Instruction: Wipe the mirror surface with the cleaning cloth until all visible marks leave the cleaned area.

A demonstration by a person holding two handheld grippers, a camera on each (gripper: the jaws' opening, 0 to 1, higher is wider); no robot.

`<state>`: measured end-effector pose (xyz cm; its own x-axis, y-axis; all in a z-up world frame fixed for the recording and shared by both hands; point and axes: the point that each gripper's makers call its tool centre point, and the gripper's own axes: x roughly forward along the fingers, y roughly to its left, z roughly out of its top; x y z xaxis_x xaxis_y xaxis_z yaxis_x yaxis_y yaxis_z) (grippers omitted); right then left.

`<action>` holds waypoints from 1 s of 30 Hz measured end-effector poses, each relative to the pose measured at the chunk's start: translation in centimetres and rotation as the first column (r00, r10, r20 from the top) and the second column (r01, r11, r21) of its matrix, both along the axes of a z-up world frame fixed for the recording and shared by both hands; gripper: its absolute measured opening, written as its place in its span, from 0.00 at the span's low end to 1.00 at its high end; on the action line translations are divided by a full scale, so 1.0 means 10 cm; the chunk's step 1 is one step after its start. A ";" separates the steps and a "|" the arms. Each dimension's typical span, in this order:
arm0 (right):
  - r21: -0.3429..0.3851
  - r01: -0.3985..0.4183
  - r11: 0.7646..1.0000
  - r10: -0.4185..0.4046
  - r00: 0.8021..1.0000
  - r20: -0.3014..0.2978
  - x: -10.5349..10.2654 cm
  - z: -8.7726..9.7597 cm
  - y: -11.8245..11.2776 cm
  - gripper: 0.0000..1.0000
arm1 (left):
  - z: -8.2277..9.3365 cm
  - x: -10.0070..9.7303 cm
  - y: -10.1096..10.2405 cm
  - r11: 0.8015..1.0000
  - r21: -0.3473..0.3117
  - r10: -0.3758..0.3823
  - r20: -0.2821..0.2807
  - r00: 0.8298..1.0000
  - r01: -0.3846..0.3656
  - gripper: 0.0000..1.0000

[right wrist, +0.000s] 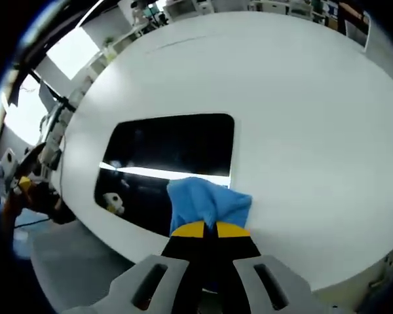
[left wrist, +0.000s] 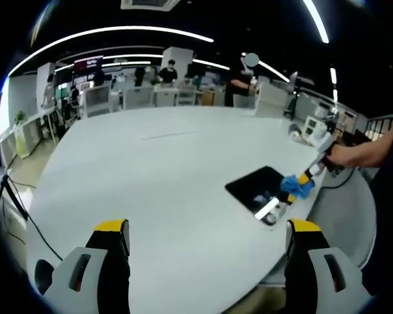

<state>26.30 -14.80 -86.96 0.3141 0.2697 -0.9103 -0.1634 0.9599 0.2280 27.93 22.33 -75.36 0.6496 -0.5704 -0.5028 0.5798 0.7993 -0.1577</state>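
Observation:
A dark rectangular mirror (right wrist: 170,147) lies flat on the white table (right wrist: 301,118); it reflects a bright ceiling strip. My right gripper (right wrist: 204,229) is shut on a blue cleaning cloth (right wrist: 206,203), which rests on the mirror's near edge by its right corner. In the left gripper view the same mirror (left wrist: 259,186) sits near the table's right edge, with the right gripper (left wrist: 304,178) and the blue cloth (left wrist: 297,186) over its right side, held by a person's hand (left wrist: 347,156). My left gripper (left wrist: 208,229) is open, held above the bare table (left wrist: 157,176).
A dark cable (left wrist: 26,219) trails off the table's left edge. Small devices (left wrist: 312,127) stand at the far right of the table. Chairs, desks and people (left wrist: 167,72) fill the room behind. The floor (right wrist: 65,261) shows beyond the table's near edge.

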 end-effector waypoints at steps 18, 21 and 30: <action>0.015 0.008 1.000 -0.008 1.000 -0.016 -0.01 0.01 0.18 0.00 | 0.01 0.00 0.08 1.000 -0.015 0.018 0.003 1.000 -0.018 1.00; 0.023 0.001 1.000 -0.001 1.000 -0.020 -0.01 0.01 0.29 0.00 | 0.01 0.00 0.11 1.000 -0.018 0.022 0.005 1.000 -0.022 1.00; 0.049 -0.062 0.997 0.063 0.998 -0.014 0.01 0.01 0.75 0.00 | 0.02 -0.01 0.18 0.999 -0.019 0.033 0.005 0.999 -0.033 1.00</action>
